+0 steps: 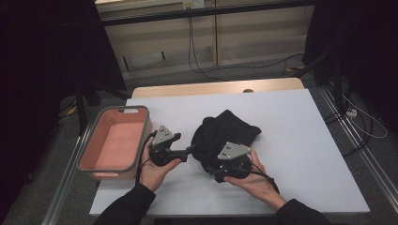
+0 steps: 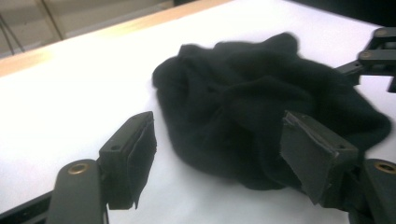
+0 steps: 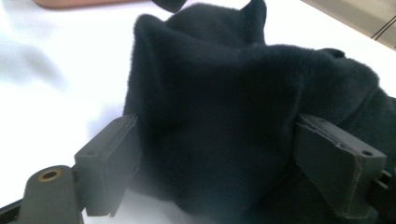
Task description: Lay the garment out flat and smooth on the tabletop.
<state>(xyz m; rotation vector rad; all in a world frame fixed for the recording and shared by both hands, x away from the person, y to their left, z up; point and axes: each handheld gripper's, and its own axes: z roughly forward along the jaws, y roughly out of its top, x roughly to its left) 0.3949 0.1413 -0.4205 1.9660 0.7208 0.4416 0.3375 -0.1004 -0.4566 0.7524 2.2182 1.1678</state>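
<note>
A crumpled black cloth lies in a heap at the middle of the white table. My left gripper points right at the heap's left edge. In the left gripper view it is open, and the cloth lies just ahead, its near edge reaching in between the jaws. My right gripper presses into the heap's near side. In the right gripper view it is open wide, and a raised fold of the cloth fills the gap between the two pads.
A pink bin with a grey rim stands at the table's left edge, close behind my left hand. A wooden strip runs along the far edge. Cables lie on the floor beyond. White tabletop spreads to the right of the cloth.
</note>
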